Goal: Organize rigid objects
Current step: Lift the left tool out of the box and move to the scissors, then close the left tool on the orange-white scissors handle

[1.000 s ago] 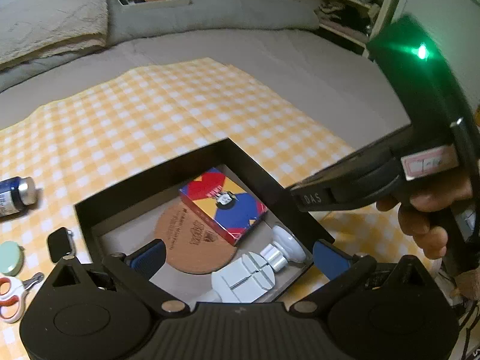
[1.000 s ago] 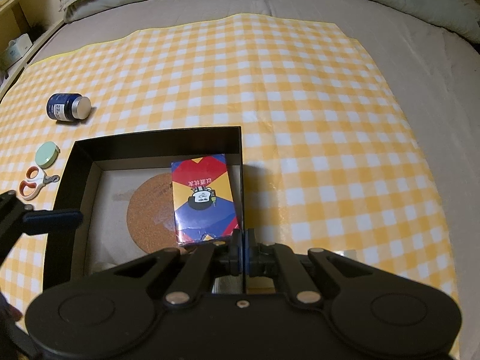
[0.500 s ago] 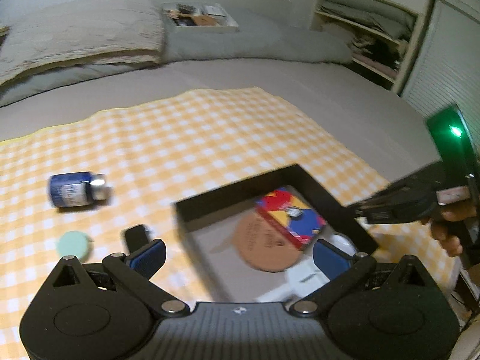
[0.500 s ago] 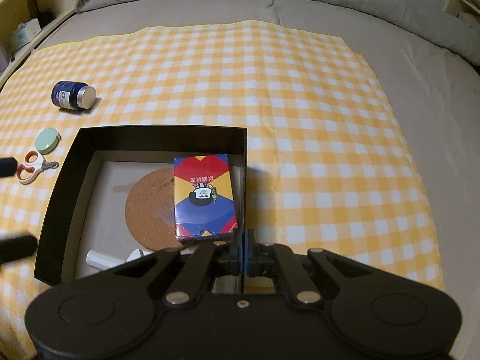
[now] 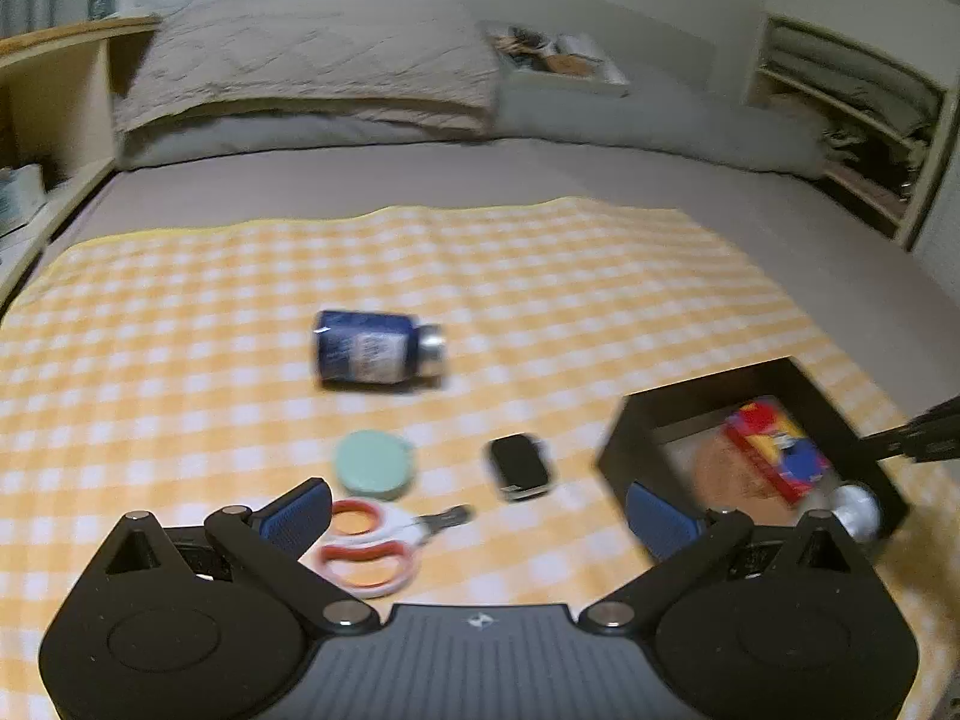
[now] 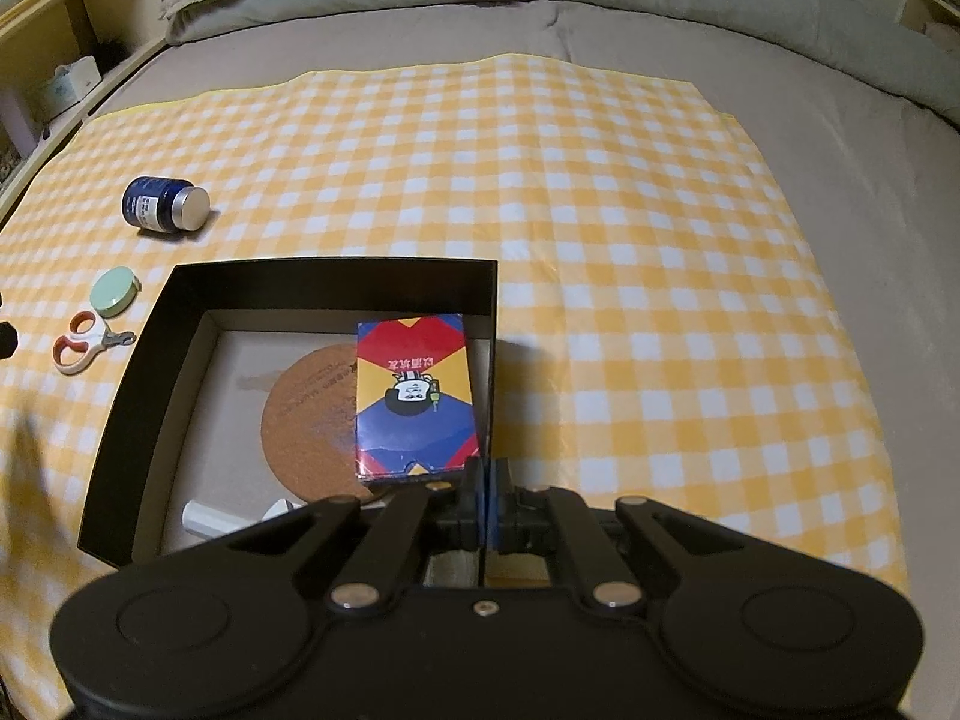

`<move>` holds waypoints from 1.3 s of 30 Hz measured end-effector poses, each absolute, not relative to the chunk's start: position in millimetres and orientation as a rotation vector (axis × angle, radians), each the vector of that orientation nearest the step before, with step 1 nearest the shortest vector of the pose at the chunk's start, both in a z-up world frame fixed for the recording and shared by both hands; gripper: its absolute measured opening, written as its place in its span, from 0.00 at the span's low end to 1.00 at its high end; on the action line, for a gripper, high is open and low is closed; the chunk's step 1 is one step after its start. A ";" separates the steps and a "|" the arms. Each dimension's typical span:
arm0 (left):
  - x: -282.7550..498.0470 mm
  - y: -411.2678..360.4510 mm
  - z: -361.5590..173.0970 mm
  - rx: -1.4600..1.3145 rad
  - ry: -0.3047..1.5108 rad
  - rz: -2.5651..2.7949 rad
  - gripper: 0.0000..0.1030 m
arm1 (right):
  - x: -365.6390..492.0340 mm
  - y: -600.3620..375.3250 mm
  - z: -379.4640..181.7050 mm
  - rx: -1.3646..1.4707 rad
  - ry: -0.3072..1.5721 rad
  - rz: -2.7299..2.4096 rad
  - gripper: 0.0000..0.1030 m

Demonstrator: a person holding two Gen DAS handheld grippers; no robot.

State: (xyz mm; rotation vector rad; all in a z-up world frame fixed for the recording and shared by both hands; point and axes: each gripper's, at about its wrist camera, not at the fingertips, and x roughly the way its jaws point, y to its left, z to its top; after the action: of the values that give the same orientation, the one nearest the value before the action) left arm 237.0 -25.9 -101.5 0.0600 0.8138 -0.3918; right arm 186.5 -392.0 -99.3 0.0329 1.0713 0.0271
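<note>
The left tool (image 5: 477, 507) hangs wide open, holding nothing, over the yellow-checked cloth (image 5: 540, 276) on the bed. Between its blue pads lie red-handled white scissors (image 5: 375, 549); at 12 o'clock of them a mint round case (image 5: 373, 461), a small black fob (image 5: 519, 468) and a tipped blue bottle (image 5: 375, 348). The right tool (image 6: 486, 510) is pinched shut — empty — at the black open box (image 6: 336, 276), at 6 o'clock of a colourful card pack (image 6: 414, 396) on a cork disc (image 6: 309, 414).

The far and right parts of the yellow-and-white checked cloth (image 6: 600, 180) are unobstructed. The left part is crowded by the dark blue bottle (image 5: 375, 355), round mint-green case (image 5: 373, 462), orange-handled white scissors (image 5: 375, 546) and small black fob (image 5: 519, 468). The black open-topped cardboard box (image 6: 336, 282) walls obstruct level access.
</note>
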 end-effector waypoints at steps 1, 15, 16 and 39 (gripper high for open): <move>239.4 -20.3 -104.5 0.062 0.821 -0.378 1.00 | 187.2 -392.1 -99.2 0.038 1.074 0.025 0.02; 256.8 6.1 -142.7 0.141 0.962 -0.339 0.81 | 191.0 -387.7 -104.8 0.042 1.106 0.014 0.02; 259.2 5.9 -144.2 0.152 0.963 -0.338 0.76 | 191.1 -387.6 -105.1 0.040 1.108 0.014 0.02; 260.3 -26.2 -162.5 0.336 1.025 -0.455 0.47 | 194.2 -387.7 -112.0 0.033 1.131 0.041 0.04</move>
State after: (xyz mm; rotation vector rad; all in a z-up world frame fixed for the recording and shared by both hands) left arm 260.3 -26.2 -162.5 0.3361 1.0249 -0.4547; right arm 194.2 -387.7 -112.0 0.0326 1.1307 0.0413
